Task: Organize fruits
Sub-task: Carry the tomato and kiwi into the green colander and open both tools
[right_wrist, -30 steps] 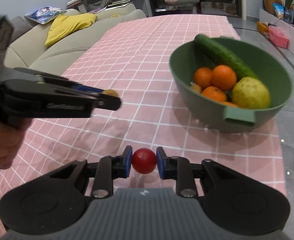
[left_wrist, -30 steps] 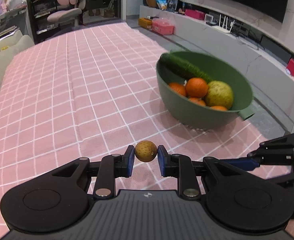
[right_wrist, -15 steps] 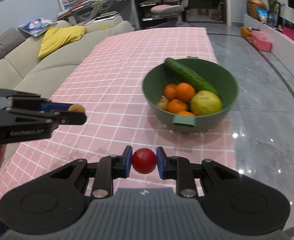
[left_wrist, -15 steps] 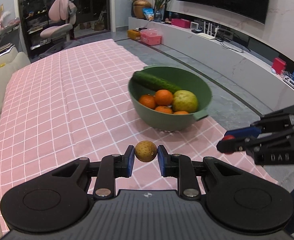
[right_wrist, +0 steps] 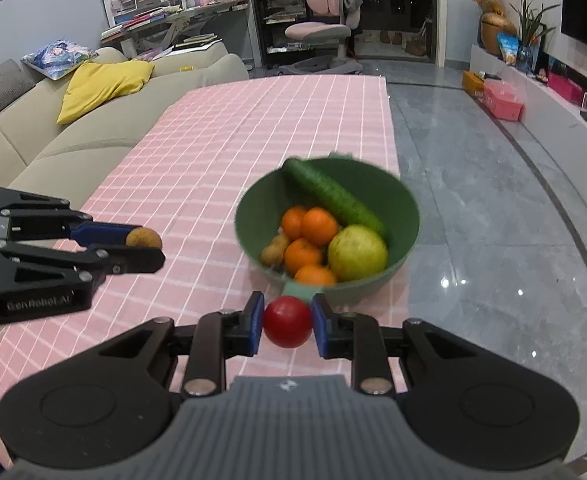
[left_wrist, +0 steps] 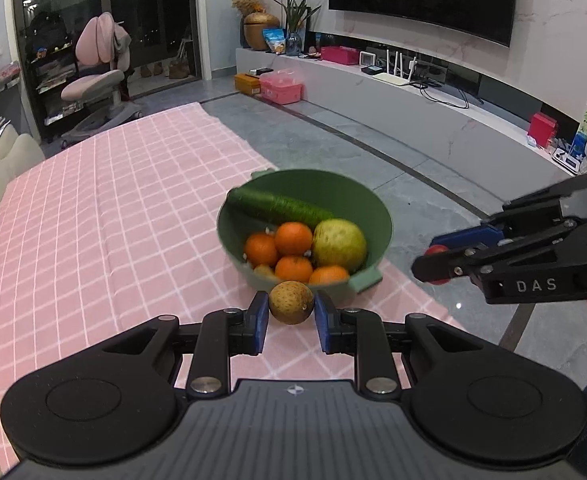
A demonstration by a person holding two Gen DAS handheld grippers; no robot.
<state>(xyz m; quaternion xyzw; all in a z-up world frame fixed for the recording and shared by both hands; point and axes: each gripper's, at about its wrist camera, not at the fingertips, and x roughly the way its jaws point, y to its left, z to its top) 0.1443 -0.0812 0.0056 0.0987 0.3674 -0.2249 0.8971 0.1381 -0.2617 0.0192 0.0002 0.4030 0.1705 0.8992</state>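
Left wrist view shows the left gripper (left_wrist: 291,312) pinching a small round brown fruit (left_wrist: 291,302), now lifted higher and farther back from the green plastic bowl (left_wrist: 305,184) on the pink checked bench (left_wrist: 93,220) than a second ago. Right gripper (right_wrist: 287,322) likewise has risen, its jaws clamping a small round red fruit (right_wrist: 287,321). Both fruits look ready for dropping into the bowl.

Low centre of the frame, the left gripper (left_wrist: 291,316) pinches a small brown fruit (left_wrist: 291,302). Just above it sits the green bowl (left_wrist: 377,216) with oranges (left_wrist: 293,238), a cucumber (left_wrist: 279,206) and a pale apple (left_wrist: 339,245). At right, the right gripper (left_wrist: 433,266) clamps something red.
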